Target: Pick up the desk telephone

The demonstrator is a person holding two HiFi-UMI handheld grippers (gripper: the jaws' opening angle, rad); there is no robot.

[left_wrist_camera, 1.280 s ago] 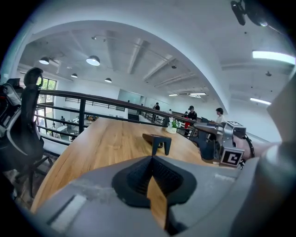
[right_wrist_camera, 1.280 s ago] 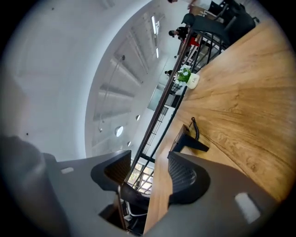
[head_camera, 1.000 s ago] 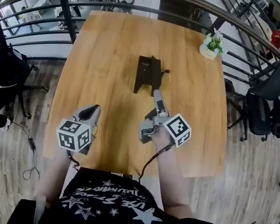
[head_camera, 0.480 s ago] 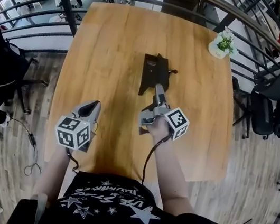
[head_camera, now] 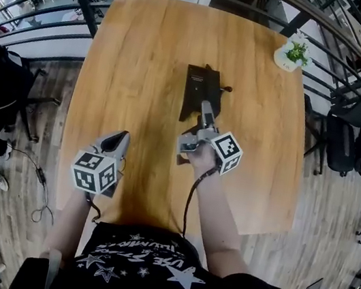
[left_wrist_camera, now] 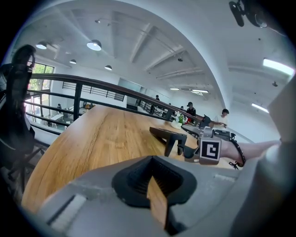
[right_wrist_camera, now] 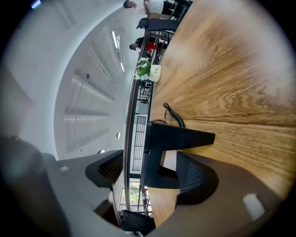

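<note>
The desk telephone sits mid-way along the table, long axis twelve to six, at twelve o'clock from the nearer right gripper, whose jaws, just opened wide, have its near end at their mouth, unpinched, while the left gripper, jaws pressed together, waits well apart at seven o'clock.

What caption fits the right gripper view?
Sideways right gripper, jaws just opened wide, desk telephone between them, ungripped, on the table.

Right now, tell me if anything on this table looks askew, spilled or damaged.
Nothing stands out. The desk telephone rests on its stand on the table; the potted plant stands upright at a far corner.
</note>
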